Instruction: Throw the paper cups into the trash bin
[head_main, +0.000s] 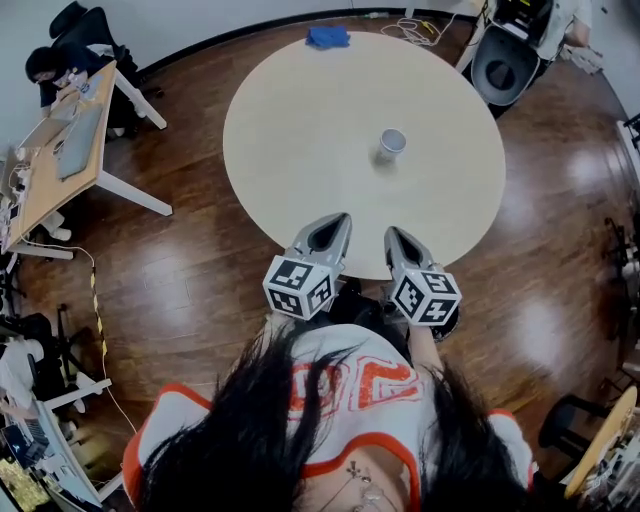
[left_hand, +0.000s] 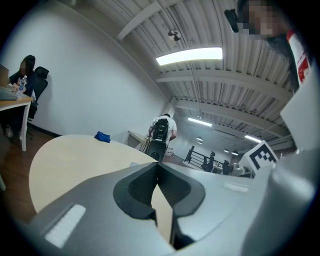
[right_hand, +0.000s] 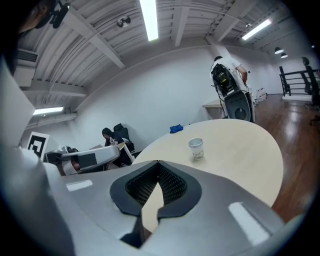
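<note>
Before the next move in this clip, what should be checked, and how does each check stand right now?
1. Paper cup upright on the table: ok.
2. Left gripper empty: ok.
3. Right gripper empty: ok.
4. Jaws open for a grasp: not ok, both shut.
5. Bin visible beyond the table's far edge: ok.
</note>
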